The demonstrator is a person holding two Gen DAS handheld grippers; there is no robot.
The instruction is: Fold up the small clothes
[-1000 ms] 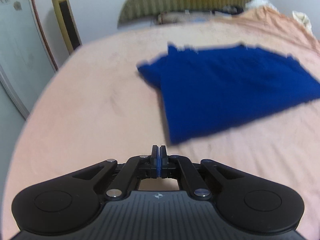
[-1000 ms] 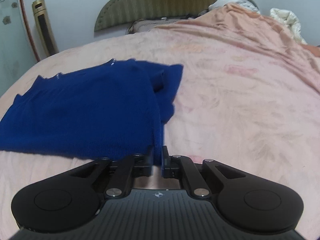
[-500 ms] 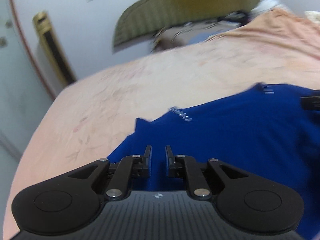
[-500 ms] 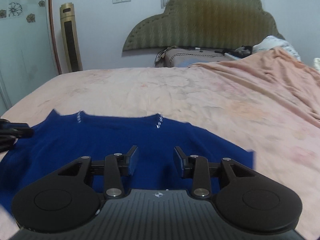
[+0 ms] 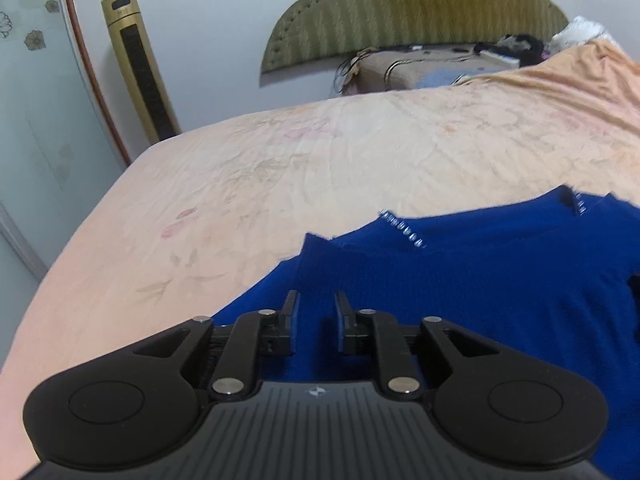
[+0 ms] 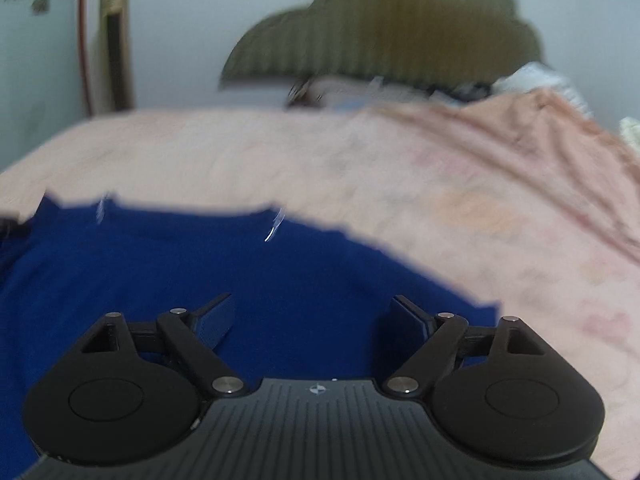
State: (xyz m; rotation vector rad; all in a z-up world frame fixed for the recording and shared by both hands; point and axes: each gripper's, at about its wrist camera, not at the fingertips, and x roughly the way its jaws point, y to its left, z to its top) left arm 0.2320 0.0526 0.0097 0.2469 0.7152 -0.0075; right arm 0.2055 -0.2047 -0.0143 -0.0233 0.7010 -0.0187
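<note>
Knitted blue fabric is filling the lower part of both views: a small dark blue garment (image 5: 480, 280) is lying flat on the bed, and its cloth is looking soft and fine-ribbed, with two short rows of shiny little beads or studs (image 5: 402, 229) sitting along its far edge. The left gripper (image 5: 316, 304) is hanging over the near left part of the garment with its black fingers (image 5: 290, 312) parted by a narrow gap; its jaws have just been opening, and only the cloth lying below is showing through the gap, with nothing pinched. The right gripper (image 6: 312, 312) is hanging over the right part of the same garment (image 6: 200, 272), and its jaws have just been opening too, now standing widely spread with nothing pressed between them. The right view is blurring, so small details there are not readable. The bed cover (image 5: 320, 152) is a pale peach blanket with a faint flower print and soft wrinkles, and it is rising into folds toward the far right. Behind the bed, an olive green padded headboard (image 5: 412, 12) with vertical ribs and a wavy outline is leaning on the white wall. A tall golden tower-shaped appliance (image 5: 138, 68) is standing at the left beside a frosted glass panel (image 5: 36, 92) with flower stickers.
</note>
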